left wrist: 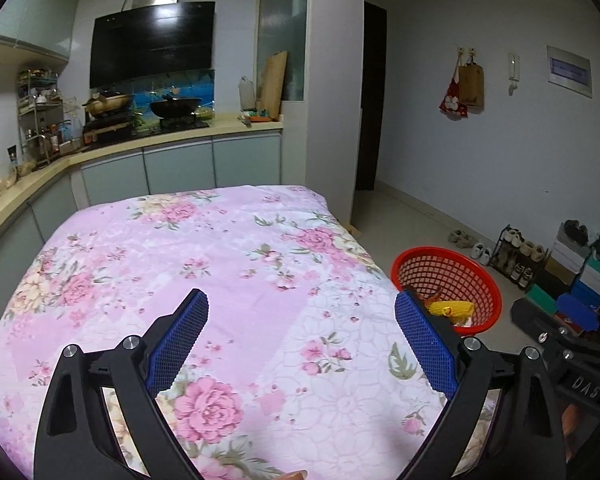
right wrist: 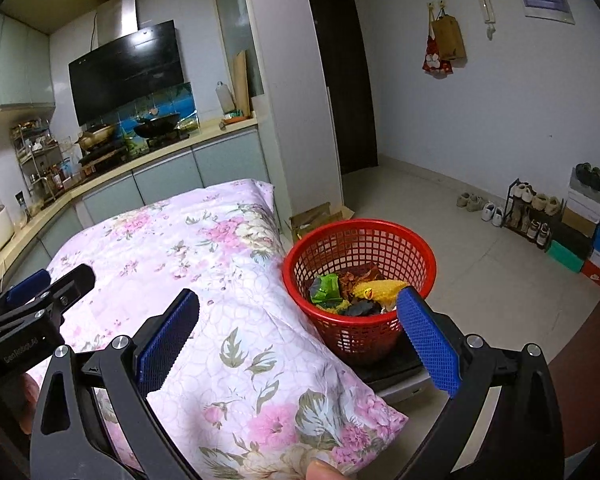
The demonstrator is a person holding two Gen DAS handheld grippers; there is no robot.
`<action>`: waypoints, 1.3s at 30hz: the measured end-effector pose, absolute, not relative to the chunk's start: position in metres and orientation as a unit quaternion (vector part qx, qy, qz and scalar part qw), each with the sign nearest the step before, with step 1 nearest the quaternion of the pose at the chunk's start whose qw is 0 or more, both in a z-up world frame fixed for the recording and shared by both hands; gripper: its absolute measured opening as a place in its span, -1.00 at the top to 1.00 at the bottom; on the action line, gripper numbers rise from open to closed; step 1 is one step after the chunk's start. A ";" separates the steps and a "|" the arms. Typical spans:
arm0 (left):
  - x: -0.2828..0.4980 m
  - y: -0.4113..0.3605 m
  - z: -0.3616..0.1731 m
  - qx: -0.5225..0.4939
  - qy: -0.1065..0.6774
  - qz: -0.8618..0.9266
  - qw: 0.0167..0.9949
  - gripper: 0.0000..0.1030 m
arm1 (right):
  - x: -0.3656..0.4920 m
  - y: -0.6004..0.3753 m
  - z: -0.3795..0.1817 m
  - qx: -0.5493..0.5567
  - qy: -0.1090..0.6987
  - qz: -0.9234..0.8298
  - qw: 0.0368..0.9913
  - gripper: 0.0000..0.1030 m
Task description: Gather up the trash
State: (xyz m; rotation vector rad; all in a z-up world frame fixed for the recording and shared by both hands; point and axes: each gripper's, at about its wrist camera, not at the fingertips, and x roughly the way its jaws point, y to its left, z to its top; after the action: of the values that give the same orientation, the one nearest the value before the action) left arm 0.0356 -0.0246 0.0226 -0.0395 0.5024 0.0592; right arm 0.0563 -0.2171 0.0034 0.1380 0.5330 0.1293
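Observation:
My left gripper [left wrist: 302, 320] is open over a table under a pink floral cloth [left wrist: 220, 260], with nothing between its blue pads [left wrist: 188, 340]. My right gripper [right wrist: 298, 320] is open too and holds nothing; it hangs over the cloth's [right wrist: 180, 240] right corner. Just past that corner stands a red mesh basket [right wrist: 360, 336]. It holds trash: a yellow wrapper [right wrist: 380, 288], a green wrapper [right wrist: 326, 286] and brown scraps [right wrist: 360, 276]. The left wrist view shows the basket [left wrist: 440, 268] and the yellow wrapper [left wrist: 450, 308] beyond the right pad. No loose trash shows on the cloth.
The basket stands on a low grey-black platform [right wrist: 392, 376] on the tiled floor. A kitchen counter [left wrist: 172, 142] with pans runs behind the table. A shoe rack [right wrist: 528, 208] and stacked boxes [right wrist: 596, 240] line the right wall. A cardboard box [right wrist: 316, 216] lies behind the basket.

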 end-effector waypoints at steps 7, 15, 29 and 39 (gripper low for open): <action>0.033 -0.015 0.023 -0.021 0.247 0.039 0.968 -0.77 | 0.056 -0.218 0.006 0.071 0.258 0.064 0.961 -0.87; 0.031 -0.012 0.023 -0.023 0.246 0.039 0.968 -0.77 | 0.054 -0.212 0.007 0.066 0.254 0.070 0.962 -0.87; 0.031 -0.011 0.023 -0.023 0.246 0.041 0.968 -0.77 | 0.053 -0.211 0.008 0.066 0.246 0.077 0.964 -0.87; 0.031 -0.011 0.023 -0.023 0.246 0.041 0.968 -0.77 | 0.053 -0.211 0.008 0.066 0.246 0.076 0.964 -0.87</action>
State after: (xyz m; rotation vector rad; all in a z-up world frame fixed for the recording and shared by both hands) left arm 0.0313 -0.0113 0.0229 -0.0461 0.4969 0.0821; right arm 0.0525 -0.2108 0.0084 0.1332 0.4985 0.1547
